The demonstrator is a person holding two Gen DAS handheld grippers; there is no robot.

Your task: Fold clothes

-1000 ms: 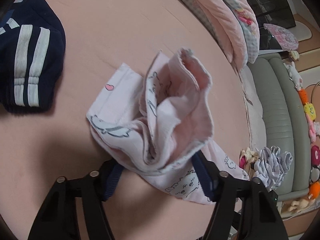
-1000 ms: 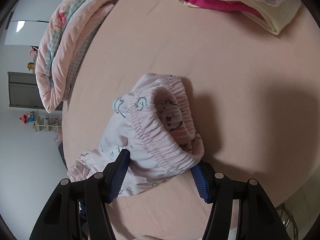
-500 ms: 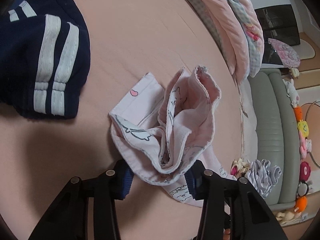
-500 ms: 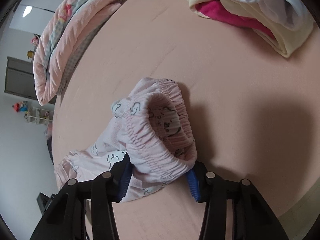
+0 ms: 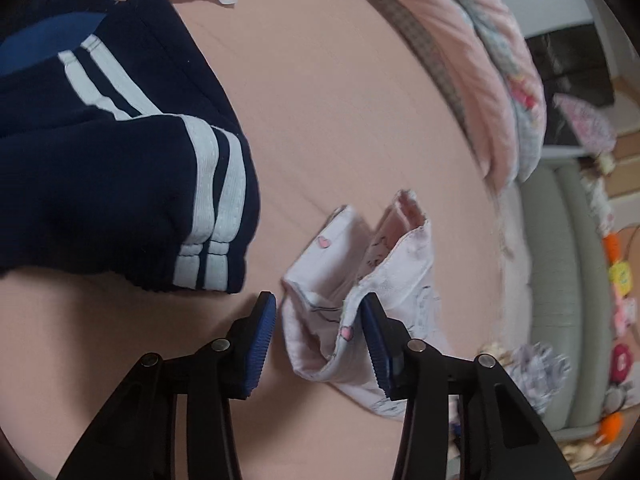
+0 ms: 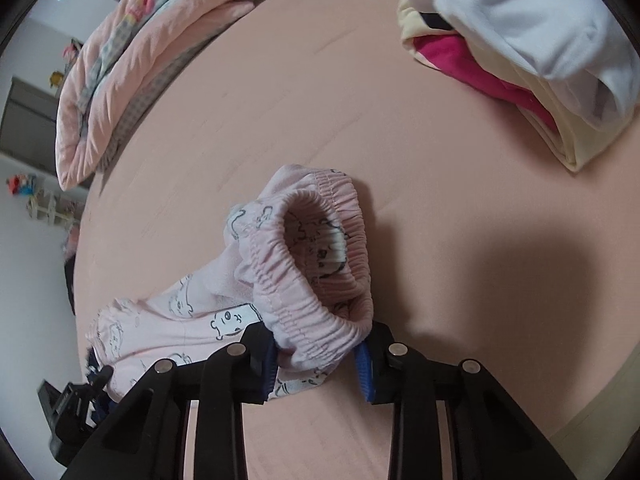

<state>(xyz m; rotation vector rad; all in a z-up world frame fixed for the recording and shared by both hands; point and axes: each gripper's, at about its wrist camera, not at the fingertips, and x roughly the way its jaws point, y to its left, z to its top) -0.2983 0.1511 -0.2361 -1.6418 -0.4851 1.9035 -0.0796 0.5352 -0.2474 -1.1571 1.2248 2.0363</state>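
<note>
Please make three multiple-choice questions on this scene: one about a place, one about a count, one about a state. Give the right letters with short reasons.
1. Where do the pink pants lie?
A. on the pink sheet
B. on a chair
C. in a basket

2. How many white stripes run side by side on the navy garment?
A. two
B. four
C. none

3. What is between the right gripper's fingers?
A. nothing
B. the waistband
C. a sock

Answers: A, the pants rest on the sheet; A, two stripes show; B, the gathered elastic sits between the closing pads.
</note>
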